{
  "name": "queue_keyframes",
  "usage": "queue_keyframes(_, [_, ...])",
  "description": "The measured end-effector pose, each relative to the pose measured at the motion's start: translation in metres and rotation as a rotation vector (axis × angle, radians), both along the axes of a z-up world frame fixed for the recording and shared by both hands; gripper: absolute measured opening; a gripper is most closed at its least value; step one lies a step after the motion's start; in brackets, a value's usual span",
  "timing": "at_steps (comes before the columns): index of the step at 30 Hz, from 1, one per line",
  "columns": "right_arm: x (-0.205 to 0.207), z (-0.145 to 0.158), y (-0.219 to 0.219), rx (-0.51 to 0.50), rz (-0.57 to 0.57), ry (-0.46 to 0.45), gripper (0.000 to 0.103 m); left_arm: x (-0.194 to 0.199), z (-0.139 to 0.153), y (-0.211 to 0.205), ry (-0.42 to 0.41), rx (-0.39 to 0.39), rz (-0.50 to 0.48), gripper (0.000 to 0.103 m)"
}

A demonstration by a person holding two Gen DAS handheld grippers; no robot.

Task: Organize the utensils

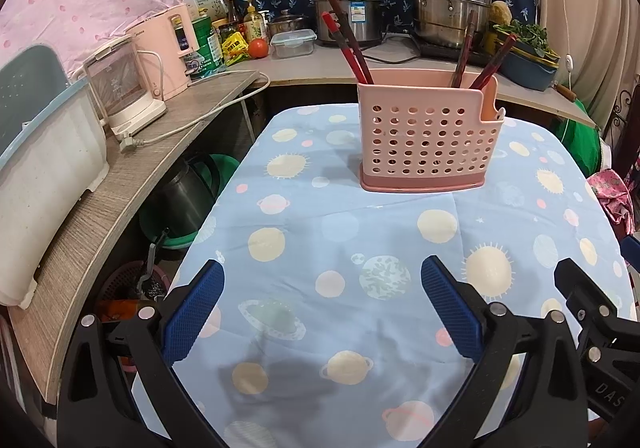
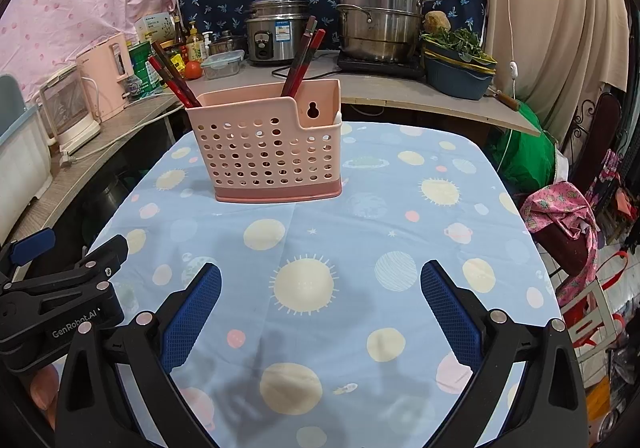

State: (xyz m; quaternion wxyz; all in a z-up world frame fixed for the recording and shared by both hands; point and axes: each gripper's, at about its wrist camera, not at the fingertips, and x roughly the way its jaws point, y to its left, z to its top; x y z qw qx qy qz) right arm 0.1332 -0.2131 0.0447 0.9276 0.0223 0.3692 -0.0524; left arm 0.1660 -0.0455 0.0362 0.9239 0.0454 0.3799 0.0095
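Note:
A pink perforated utensil holder (image 1: 430, 137) stands upright at the far end of the table, also in the right wrist view (image 2: 266, 145). Red and dark chopsticks (image 1: 347, 43) lean out of its left end, and more chopsticks (image 1: 486, 63) lean out of its right end; both bunches show in the right wrist view (image 2: 174, 75) (image 2: 302, 55). My left gripper (image 1: 322, 282) is open and empty above the near table. My right gripper (image 2: 320, 282) is open and empty beside it, well short of the holder.
The table wears a blue planet-print cloth (image 1: 360, 232). A wooden shelf (image 1: 120, 183) on the left carries a white bin, a kettle (image 1: 120, 87) and a pink appliance. The back counter (image 2: 360, 87) holds pots, a rice cooker and a bowl of greens. Clutter sits right of the table (image 2: 568, 224).

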Motion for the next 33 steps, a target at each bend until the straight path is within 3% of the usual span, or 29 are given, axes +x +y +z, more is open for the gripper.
queue_keyframes(33, [0.0051,-0.0047,0.0019,0.0,0.005,0.001,0.096,0.0018,-0.0025,-0.0007,0.0,-0.007,-0.012,0.094])
